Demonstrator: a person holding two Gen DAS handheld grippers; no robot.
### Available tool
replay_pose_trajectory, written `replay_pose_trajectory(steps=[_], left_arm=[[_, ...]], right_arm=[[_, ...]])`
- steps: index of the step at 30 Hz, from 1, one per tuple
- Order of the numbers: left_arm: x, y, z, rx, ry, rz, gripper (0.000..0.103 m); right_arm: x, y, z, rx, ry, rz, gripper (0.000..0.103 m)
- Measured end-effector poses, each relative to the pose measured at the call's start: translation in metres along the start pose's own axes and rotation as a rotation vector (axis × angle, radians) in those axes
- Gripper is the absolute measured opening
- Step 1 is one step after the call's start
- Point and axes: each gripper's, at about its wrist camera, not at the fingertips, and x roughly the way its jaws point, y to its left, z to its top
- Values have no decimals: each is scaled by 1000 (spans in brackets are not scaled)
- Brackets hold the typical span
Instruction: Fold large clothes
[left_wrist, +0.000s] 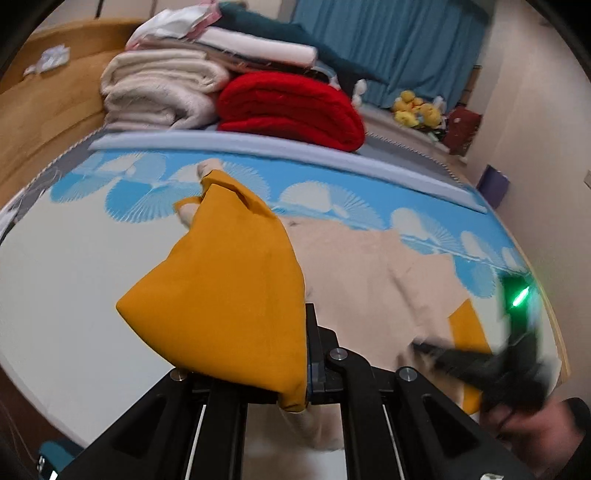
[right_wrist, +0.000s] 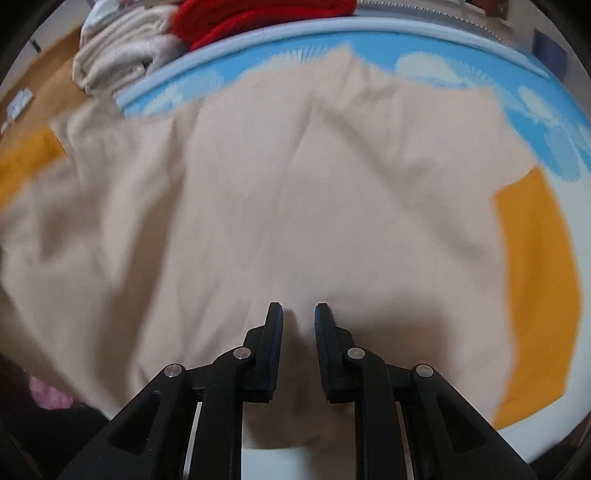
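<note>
Gripping a mustard sleeve (left_wrist: 225, 295), the left gripper (left_wrist: 306, 354) has its jaws clenched on the fabric; the sleeve's long axis runs from the jaws up and to the left, toward its beige cuff (left_wrist: 192, 212). The rest of the one garment (left_wrist: 369, 280), beige with mustard sleeves, lies flat on the mattress (left_wrist: 66, 295), stretching rightward across it. Beyond a blue-patterned band sit three folded piles: a cream blanket (left_wrist: 159, 88), a red one (left_wrist: 291, 107), and mixed cloth on top. The right gripper (left_wrist: 421, 345), blurred, appears at the lower right over the beige cloth.

From the right wrist, the right gripper (right_wrist: 298, 317) hangs over the garment's beige body (right_wrist: 277, 203), jaws parted narrowly; whether they pinch cloth cannot be told. Two mustard sleeves show, one at each side, the right one (right_wrist: 535, 295) running down the frame.
</note>
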Motion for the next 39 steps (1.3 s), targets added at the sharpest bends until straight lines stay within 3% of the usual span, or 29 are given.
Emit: replay_pose_trajectory(steps=[5, 7, 8, 9, 12, 16, 21, 25, 26, 31, 33, 36, 39], left_arm=[[7, -53, 0, 78, -5, -104, 6], [14, -81, -3, 133, 1, -150, 6], [18, -95, -5, 158, 9, -178, 6], [25, -110, -7, 188, 26, -209, 6], [47, -149, -18, 268, 87, -279, 6], [85, -191, -43, 329, 239, -354, 6], [121, -211, -68, 340, 405, -339, 10], [124, -207, -70, 258, 503, -418, 42], [119, -207, -68, 250, 511, -454, 48], [83, -188, -39, 212, 458, -634, 55], [75, -170, -24, 166, 385, -602, 55], [74, -135, -11, 123, 288, -396, 55], [80, -109, -8, 55, 258, -264, 55]], right_arm=[[-90, -33, 48, -142, -228, -9, 24], [-129, -50, 56, -229, -359, -43, 39], [-143, -58, 57, -258, -418, -74, 54], [-154, -67, 53, -269, -471, -107, 62], [-177, -103, 36, -140, -613, -207, 62], [-203, -130, 36, -14, -687, -172, 63], [-191, -145, 31, -30, -583, -134, 64], [-180, -164, 27, 1, -495, -76, 64], [-175, -167, 28, 18, -471, -53, 64], [-150, -174, 30, 73, -366, 66, 68], [-137, -174, 32, 100, -315, 121, 68], [-118, -170, 31, 119, -258, 155, 69], [-94, -167, 33, 143, -181, 198, 70]])
